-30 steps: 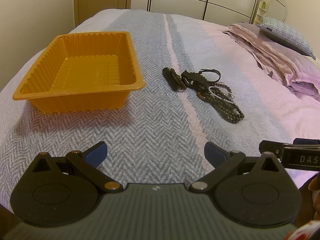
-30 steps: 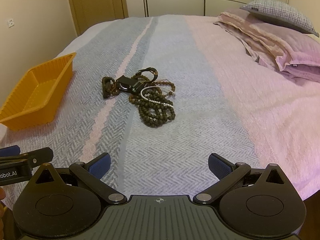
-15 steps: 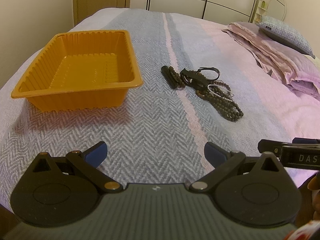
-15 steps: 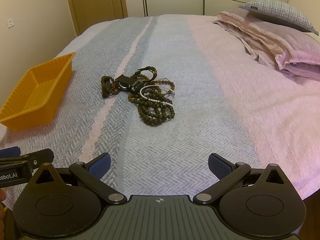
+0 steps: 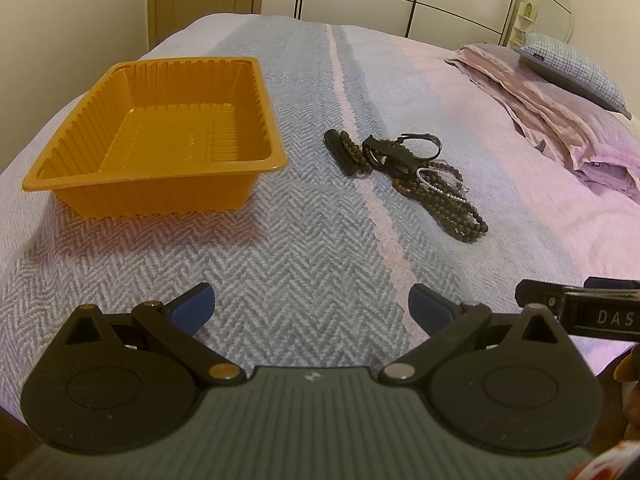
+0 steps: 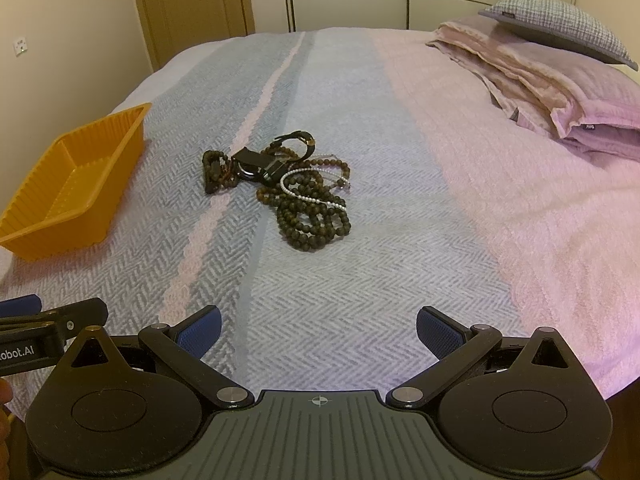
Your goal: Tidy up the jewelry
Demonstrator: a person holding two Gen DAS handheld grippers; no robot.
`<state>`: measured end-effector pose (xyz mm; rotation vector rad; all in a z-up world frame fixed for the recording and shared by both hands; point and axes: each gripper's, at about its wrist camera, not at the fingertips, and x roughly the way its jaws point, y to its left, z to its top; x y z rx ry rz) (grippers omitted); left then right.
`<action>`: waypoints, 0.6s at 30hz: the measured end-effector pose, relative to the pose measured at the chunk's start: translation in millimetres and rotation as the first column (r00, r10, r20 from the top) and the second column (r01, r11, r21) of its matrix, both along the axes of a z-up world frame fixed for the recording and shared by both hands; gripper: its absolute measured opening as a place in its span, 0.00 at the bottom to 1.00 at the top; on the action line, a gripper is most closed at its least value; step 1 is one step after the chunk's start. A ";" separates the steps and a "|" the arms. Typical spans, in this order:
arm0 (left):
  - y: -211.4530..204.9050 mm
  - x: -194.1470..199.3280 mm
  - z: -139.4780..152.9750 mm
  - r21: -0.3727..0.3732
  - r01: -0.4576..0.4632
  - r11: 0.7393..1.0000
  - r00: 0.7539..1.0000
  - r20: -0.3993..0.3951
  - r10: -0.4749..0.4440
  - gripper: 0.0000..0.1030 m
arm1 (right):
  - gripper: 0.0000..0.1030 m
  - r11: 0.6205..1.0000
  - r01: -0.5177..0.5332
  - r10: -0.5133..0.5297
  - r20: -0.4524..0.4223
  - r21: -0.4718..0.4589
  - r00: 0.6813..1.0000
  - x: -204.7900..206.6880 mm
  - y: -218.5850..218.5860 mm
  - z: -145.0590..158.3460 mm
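left tongs (image 5: 311,306) apart, nothing between, over bed (image 5: 304,248). right tongs (image 6: 318,326) apart too, empty. jewelry pile (image 6: 292,188) (dark bead strands, white bead string, black watch) mid-bed. orange tray (image 5: 160,136) empty, left of pile, not touching.

Left gripper (image 5: 311,307) and right gripper (image 6: 319,325), fingers spread wide, side by side.
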<state>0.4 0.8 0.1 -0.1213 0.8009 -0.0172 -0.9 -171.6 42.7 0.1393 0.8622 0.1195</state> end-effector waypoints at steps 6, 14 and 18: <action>1.2 0.8 0.2 -0.002 0.001 1.000 1.000 -0.002 -0.001 0.99 | 1.00 1.000 0.002 -0.002 -0.001 0.000 1.000 -0.2 0.6 -0.9; 4.2 0.6 1.1 -0.020 -0.007 1.000 1.000 0.000 0.007 0.99 | 1.00 1.000 0.000 0.000 0.002 0.001 1.000 -0.1 1.1 -1.8; 19.6 -2.0 6.6 -0.091 -0.037 0.995 0.999 0.012 0.038 0.99 | 1.00 0.998 0.001 -0.003 0.024 0.059 1.000 0.0 -1.6 -0.1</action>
